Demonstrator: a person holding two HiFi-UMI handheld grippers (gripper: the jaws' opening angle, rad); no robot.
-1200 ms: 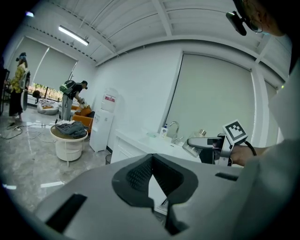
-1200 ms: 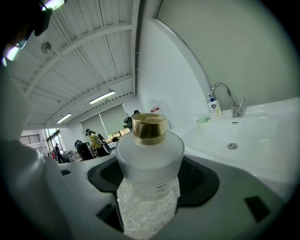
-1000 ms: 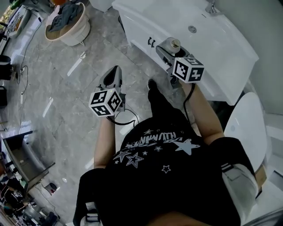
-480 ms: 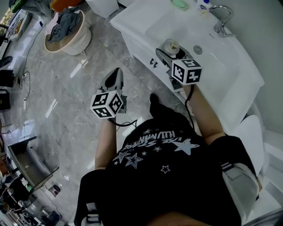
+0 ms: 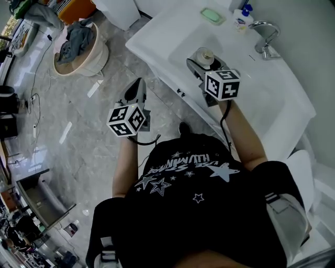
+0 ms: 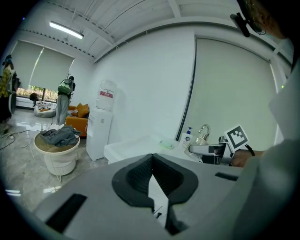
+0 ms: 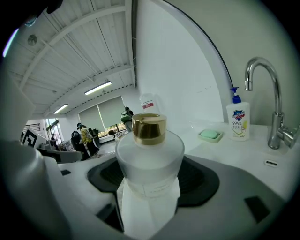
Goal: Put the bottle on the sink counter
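Observation:
A frosted bottle (image 7: pixel 149 164) with a gold cap stands upright between the jaws of my right gripper (image 7: pixel 150 197), which is shut on it. From the head view the bottle (image 5: pixel 203 56) hangs over the basin of the white sink counter (image 5: pixel 157 26), held by the right gripper (image 5: pixel 201 65). My left gripper (image 5: pixel 136 89) is over the floor, left of the counter's front edge, shut with nothing in it. The left gripper (image 6: pixel 152 187) view shows its jaws meeting at the front.
On the counter's back stand a chrome tap (image 5: pixel 266 35), a soap pump bottle (image 5: pixel 242 18) and a green soap dish (image 5: pixel 212 15). A laundry basket (image 5: pixel 78 43) with clothes stands on the grey tiled floor. A white toilet (image 5: pixel 301 162) is at the right.
The right gripper with the bottle has moved from the counter's front edge to over the basin. The person has stepped closer to the sink; the left gripper keeps its pose.

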